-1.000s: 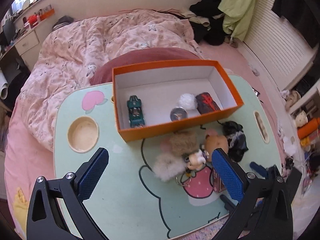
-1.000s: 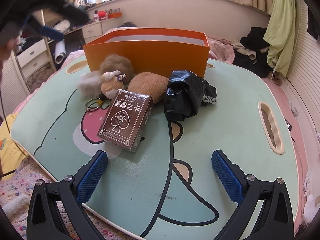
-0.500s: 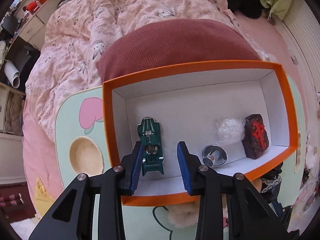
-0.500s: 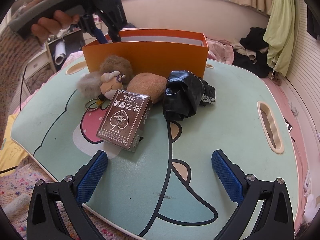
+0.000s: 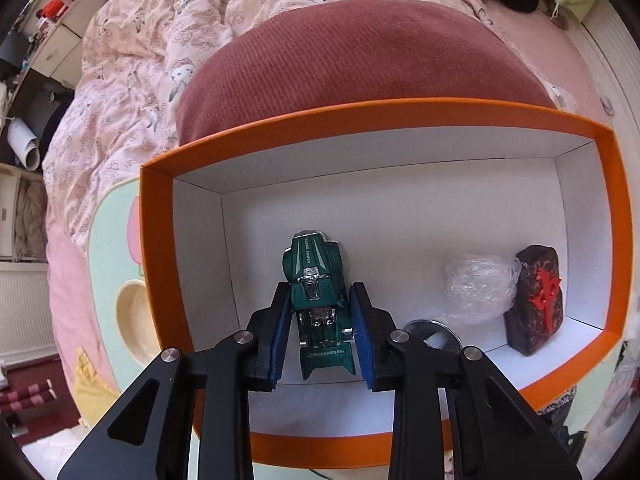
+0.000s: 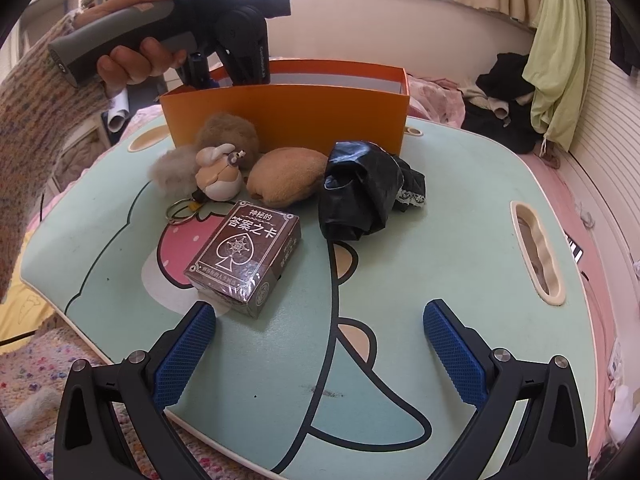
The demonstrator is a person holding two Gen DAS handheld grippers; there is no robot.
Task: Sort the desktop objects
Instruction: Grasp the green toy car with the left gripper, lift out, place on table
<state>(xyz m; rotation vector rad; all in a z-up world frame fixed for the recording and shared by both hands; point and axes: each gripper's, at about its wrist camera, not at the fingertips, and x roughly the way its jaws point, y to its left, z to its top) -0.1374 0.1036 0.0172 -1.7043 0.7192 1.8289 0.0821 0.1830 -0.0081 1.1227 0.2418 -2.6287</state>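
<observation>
Both grippers (image 6: pixel 319 347) have black skeletal arms with triangular cut-outs and silver screw heads; the fingers (image 6: pixel 185 355) wear blue cross-hatched pads. The left tool's handle (image 6: pixel 108 42) is grey with a black body; the sleeve (image 6: pixel 36 128) is speckled, fuzzy knit.

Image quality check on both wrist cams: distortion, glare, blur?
Left wrist: heavy fisheye bends the orange box rim; green toy car sharp, even light, dark vignette at the corners. Right wrist: windows blown out behind the hand; card box crisp with wrapper glare, table edges curved.

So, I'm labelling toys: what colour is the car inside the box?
Dark green car, clearest in the left wrist view.
</observation>
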